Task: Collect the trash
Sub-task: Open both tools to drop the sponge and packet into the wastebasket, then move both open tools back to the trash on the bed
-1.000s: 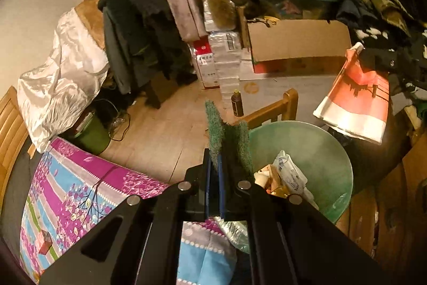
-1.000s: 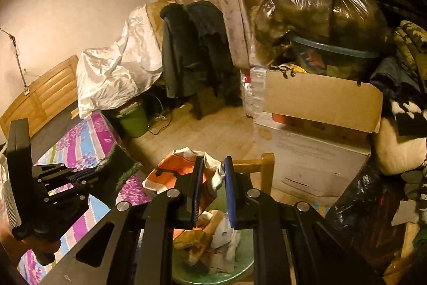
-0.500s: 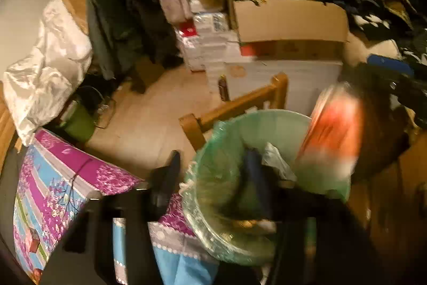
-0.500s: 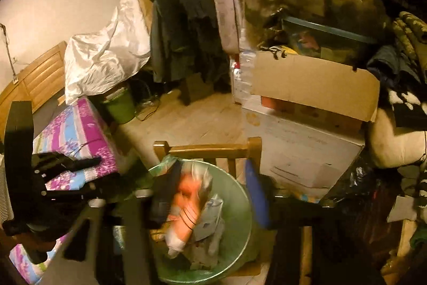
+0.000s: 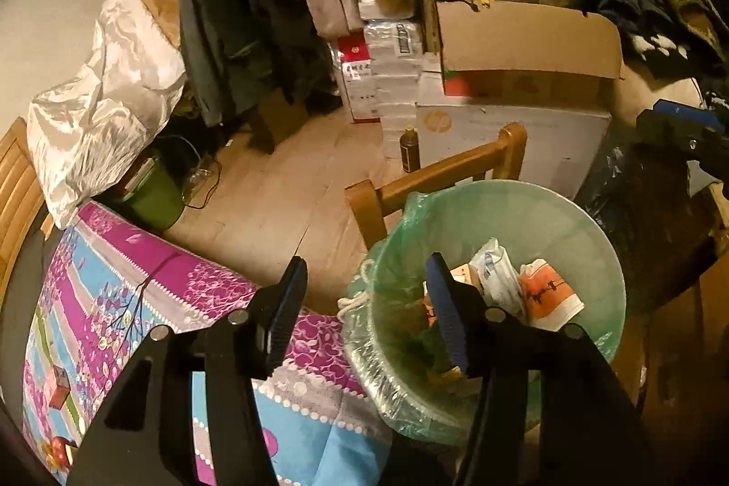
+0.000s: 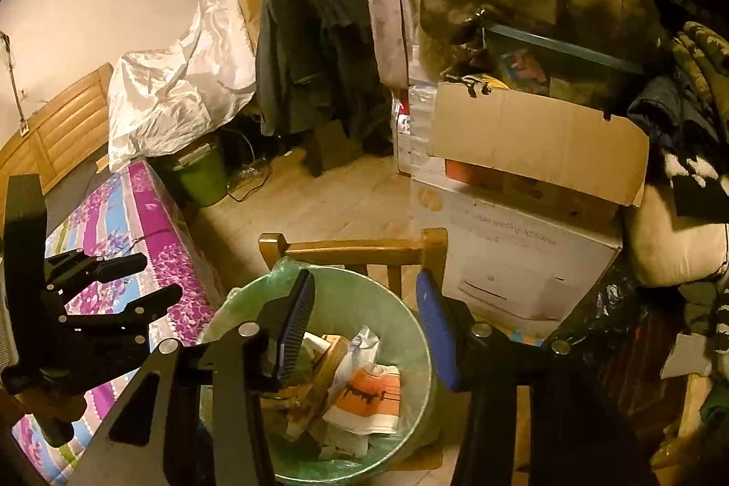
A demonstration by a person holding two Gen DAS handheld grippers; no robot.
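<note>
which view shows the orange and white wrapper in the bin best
The right wrist view. There the orange and white wrapper lies unblocked on top of the trash in the green-lined bin, framed between the fingers. The left wrist view shows the same wrapper smaller, farther to the side, past the right-hand finger.

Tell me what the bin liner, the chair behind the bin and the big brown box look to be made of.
Bin liner: thin translucent green plastic film, glossy and crinkled, bunched over the rim.
Chair: wood with a smooth, likely varnished finish; warm honey colour, squared rails and posts.
Big brown box: matte corrugated cardboard, judging by its flat tan face, fold creases and torn edge.
</note>
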